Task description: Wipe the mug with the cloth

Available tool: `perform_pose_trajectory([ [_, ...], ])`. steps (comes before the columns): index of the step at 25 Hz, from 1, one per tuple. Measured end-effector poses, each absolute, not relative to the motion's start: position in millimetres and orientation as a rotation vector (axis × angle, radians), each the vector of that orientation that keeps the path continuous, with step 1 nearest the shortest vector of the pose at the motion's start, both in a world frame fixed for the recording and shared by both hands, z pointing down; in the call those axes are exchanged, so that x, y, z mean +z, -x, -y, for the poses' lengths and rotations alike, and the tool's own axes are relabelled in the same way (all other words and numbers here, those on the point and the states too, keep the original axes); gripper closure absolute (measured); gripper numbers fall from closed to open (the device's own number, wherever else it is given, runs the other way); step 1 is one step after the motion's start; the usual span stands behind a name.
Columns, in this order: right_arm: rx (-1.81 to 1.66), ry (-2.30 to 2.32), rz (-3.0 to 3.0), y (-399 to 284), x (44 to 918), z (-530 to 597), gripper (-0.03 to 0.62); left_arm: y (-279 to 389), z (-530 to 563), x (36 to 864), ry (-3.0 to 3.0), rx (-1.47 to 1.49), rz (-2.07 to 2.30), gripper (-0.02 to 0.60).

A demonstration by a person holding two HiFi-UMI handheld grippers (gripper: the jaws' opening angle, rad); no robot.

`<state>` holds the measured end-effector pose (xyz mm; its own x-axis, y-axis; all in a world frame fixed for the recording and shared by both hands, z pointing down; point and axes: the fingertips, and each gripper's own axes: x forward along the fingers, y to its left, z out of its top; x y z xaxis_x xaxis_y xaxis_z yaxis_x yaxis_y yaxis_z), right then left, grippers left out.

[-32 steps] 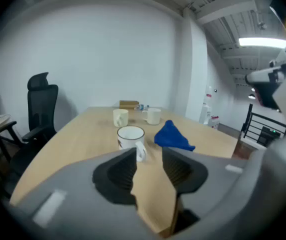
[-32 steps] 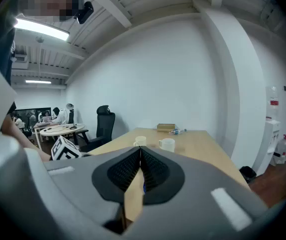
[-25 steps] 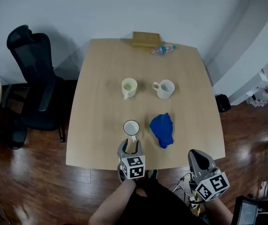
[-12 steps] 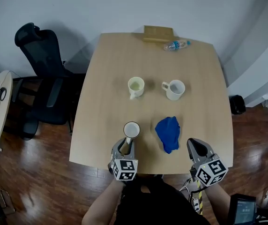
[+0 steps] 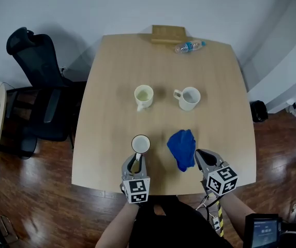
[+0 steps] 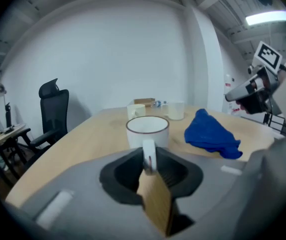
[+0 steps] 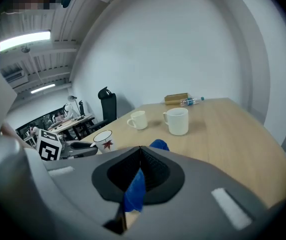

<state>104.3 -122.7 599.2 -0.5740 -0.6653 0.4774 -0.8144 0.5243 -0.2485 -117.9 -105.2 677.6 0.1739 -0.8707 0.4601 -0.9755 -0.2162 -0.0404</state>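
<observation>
A white mug (image 5: 141, 144) with a dark rim stands near the table's front edge, its handle turned toward me. My left gripper (image 5: 136, 161) reaches it from the front. Its jaws are closing, and in the left gripper view the handle (image 6: 148, 156) is pinched between the pads. The blue cloth (image 5: 182, 148) lies crumpled to the mug's right. My right gripper (image 5: 200, 154) is shut, its tip at the cloth's near right edge. In the right gripper view a strip of the cloth (image 7: 159, 145) shows just beyond the closed jaws.
Farther back on the wooden table (image 5: 112, 87) stand a pale yellow mug (image 5: 143, 95) and a white mug (image 5: 189, 97). A water bottle (image 5: 189, 46) and a wooden box (image 5: 168, 34) lie at the far edge. A black office chair (image 5: 34, 76) stands to the left.
My left gripper has moved forward around the mug's handle and its jaws have closed from wide open. My right gripper has moved forward to the cloth's edge.
</observation>
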Motion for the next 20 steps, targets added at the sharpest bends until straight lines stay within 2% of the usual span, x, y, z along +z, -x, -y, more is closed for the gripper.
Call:
perform_pose_trajectory([
  [8,0.629,-1.248,2.374,-111,607,130,0.588,119,106,655,-2.273,0.464,1.634,0.517],
  [13,0.419,-1.162,2.281,-94,642,142,0.57,110,94,573,-2.476,0.369,1.486,0.517],
  [15,0.375,-1.061,2.244,-77,670,147,0.347,104,89,521,-2.537,0.287,1.414,0.517],
  [17,0.343,-0.979,2.213,-59,693,153,0.231,100,85,473,-2.571,0.216,1.354,0.517],
  [18,0.319,-0.95,2.194,-53,700,156,0.2,98,83,452,-2.583,0.195,1.329,0.517],
  [20,0.267,-0.916,2.141,-49,713,161,0.202,95,81,415,-2.599,0.173,1.285,0.517],
])
